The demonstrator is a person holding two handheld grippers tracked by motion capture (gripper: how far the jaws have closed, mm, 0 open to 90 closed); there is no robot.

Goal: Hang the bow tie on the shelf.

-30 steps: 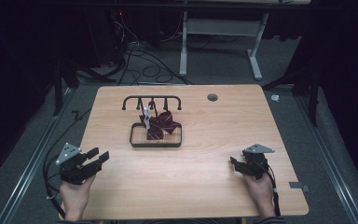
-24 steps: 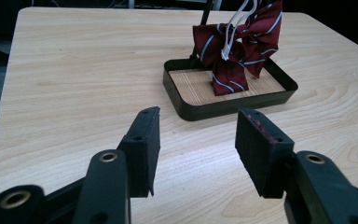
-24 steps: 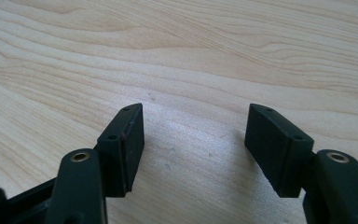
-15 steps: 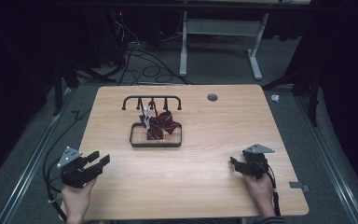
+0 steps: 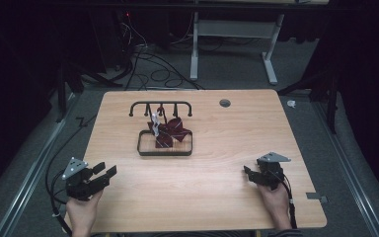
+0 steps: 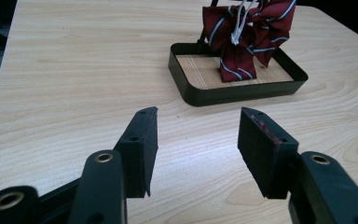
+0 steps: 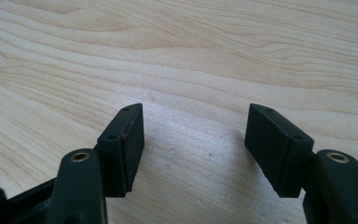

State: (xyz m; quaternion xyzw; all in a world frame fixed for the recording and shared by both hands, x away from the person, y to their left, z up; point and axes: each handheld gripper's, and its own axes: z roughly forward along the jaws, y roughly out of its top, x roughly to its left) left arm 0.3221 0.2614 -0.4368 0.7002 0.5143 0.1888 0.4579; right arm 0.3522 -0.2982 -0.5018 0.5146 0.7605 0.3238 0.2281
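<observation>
Wood table: bare between the grippers.
Left gripper: slid slightly toward 7 o'clock, jaws spread, empty.
Right gripper: unmoved, jaws spread, empty.
Striped tie: untouched in black tray, 12 o'clock.
Meaning: no grasp begun.
</observation>
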